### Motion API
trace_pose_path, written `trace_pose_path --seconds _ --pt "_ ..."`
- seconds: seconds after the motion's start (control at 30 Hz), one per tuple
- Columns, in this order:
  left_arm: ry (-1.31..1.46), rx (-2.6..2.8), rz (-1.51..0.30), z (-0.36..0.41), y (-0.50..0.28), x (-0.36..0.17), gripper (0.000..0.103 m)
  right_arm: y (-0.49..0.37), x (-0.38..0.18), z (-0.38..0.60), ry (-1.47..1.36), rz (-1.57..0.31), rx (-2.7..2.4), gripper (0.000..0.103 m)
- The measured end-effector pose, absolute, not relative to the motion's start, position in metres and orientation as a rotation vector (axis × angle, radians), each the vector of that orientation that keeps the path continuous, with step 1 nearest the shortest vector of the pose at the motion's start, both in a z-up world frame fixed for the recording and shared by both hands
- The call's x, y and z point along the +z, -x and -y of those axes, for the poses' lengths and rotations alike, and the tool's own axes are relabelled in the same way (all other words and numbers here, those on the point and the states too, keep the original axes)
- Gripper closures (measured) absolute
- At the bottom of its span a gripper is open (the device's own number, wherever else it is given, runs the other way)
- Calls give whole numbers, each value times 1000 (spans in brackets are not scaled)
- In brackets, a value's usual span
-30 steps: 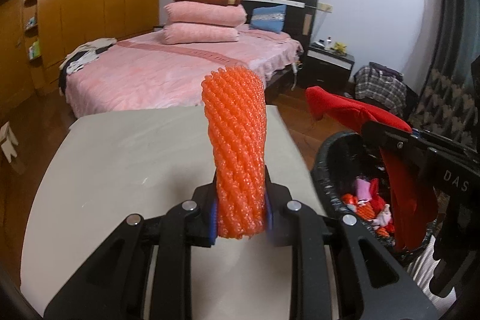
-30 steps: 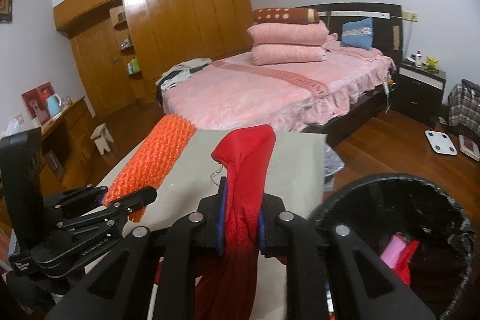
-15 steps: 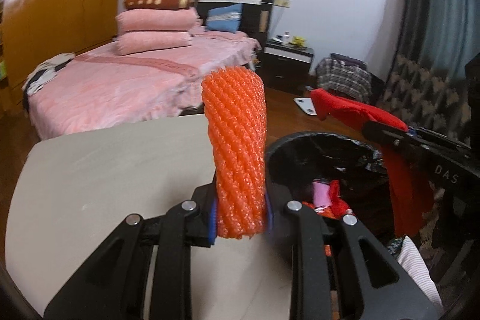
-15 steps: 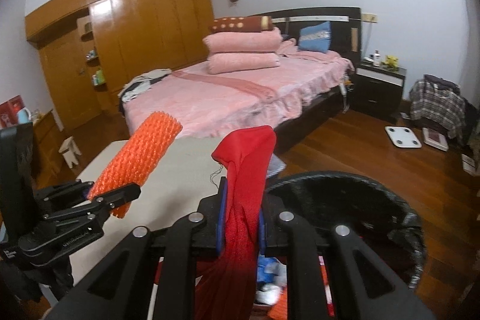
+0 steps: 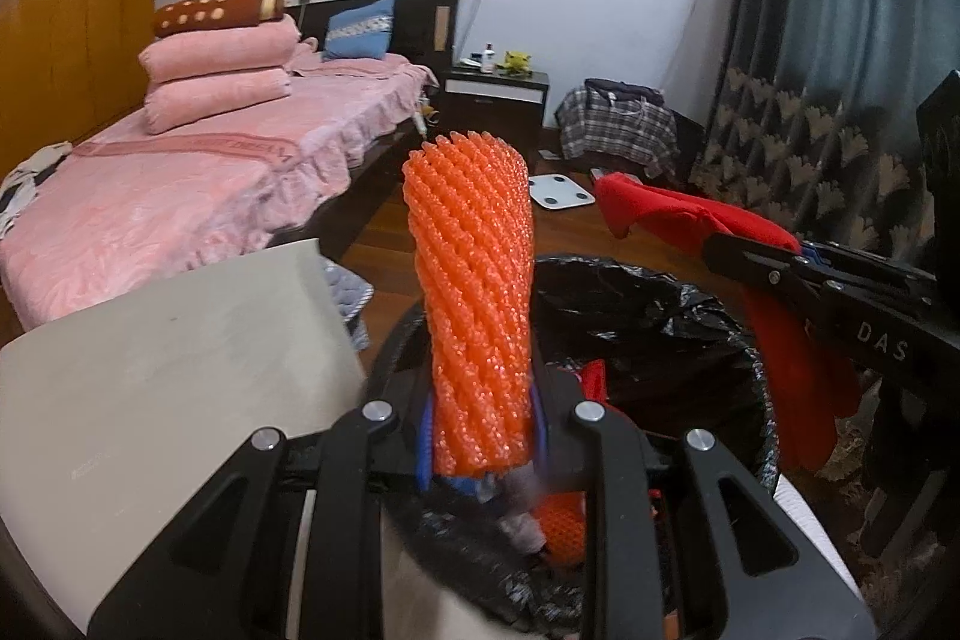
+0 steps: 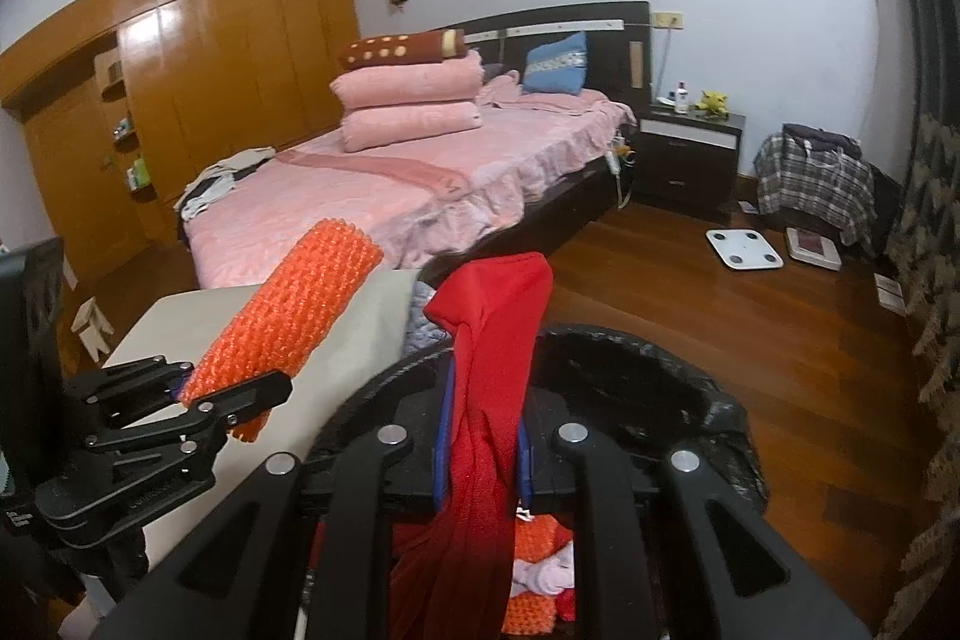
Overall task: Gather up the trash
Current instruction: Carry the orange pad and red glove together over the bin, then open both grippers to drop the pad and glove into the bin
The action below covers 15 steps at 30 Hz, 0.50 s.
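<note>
My left gripper (image 5: 480, 445) is shut on an orange foam net sleeve (image 5: 471, 292) that stands up from its jaws, above the near rim of a bin lined with a black bag (image 5: 648, 298). In the right wrist view the same orange sleeve (image 6: 288, 322) sticks out of the left gripper (image 6: 234, 403) over the table corner. My right gripper (image 6: 480, 454) is shut on a red cloth (image 6: 492, 340) that hangs down into the bin (image 6: 690, 400). The red cloth (image 5: 678, 214) also shows at the right of the left wrist view. Red, orange and pink trash (image 6: 540, 574) lies inside the bin.
A grey table (image 5: 150, 370) sits left of the bin. Beyond it stands a pink bed (image 6: 372, 196) with stacked pillows, a dark nightstand (image 6: 690, 154), a white scale (image 6: 744, 249) on the wooden floor, a plaid bag (image 6: 810, 178) and patterned curtains (image 5: 810, 148) at the right.
Both grippers have swung right, off the table and over the bin, each still holding its item. The bin now fills the lower middle of both views.
</note>
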<state>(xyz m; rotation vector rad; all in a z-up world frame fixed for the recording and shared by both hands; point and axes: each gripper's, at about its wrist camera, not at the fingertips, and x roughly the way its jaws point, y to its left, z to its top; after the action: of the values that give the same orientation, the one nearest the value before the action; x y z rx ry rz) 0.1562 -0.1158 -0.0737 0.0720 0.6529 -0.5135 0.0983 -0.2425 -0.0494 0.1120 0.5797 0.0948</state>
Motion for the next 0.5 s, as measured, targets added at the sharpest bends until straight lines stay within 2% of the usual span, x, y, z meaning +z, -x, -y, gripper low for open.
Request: trace_pose_path --seconds 0.33,0.4,0.43,0.5 --pt "-89 -557 -690 148 -176 -88 80 -104 -61 270 -131 -591 68 87" --pt "-91 -566 -696 152 -179 -92 76 -107 -65 276 -140 -595 66 86" --pt "-91 -568 -700 153 -180 -92 67 -108 -65 275 -142 -599 65 83" --pt "-92 -571 -714 154 -182 -96 39 -110 -70 280 -139 -613 50 64"
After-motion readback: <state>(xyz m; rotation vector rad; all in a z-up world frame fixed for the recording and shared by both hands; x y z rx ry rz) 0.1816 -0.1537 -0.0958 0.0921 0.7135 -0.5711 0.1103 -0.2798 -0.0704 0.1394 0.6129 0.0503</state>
